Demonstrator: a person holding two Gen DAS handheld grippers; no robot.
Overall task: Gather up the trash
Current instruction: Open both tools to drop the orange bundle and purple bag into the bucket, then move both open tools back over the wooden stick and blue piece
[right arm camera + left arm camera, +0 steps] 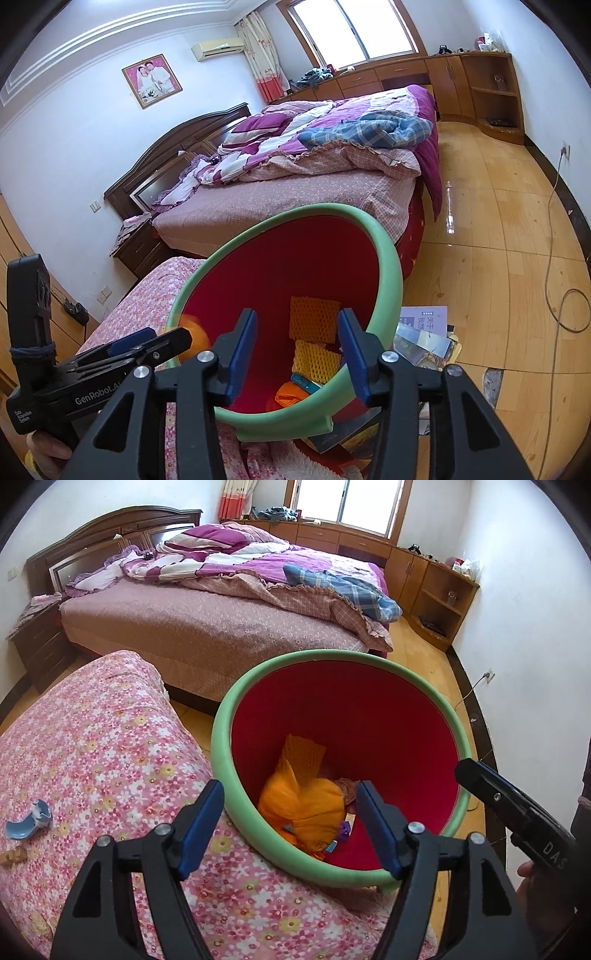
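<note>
A red bin with a green rim (436,694) stands beside the floral-covered seat; it also shows in the right wrist view (388,254). Inside lie an orange bag (306,808), yellow foam netting (314,317) and small scraps. My left gripper (291,827) is open and empty over the bin's near rim. My right gripper (297,354) is open and empty above the bin's mouth. A blue broken piece (27,821) and a small brown scrap (13,856) lie on the floral cover at the left.
A large bed with purple quilts (229,602) fills the room behind the bin. Books and papers (424,328) lie on the wooden floor to the bin's right. A white cable (554,258) trails along the floor. Wooden cabinets (436,583) line the far wall.
</note>
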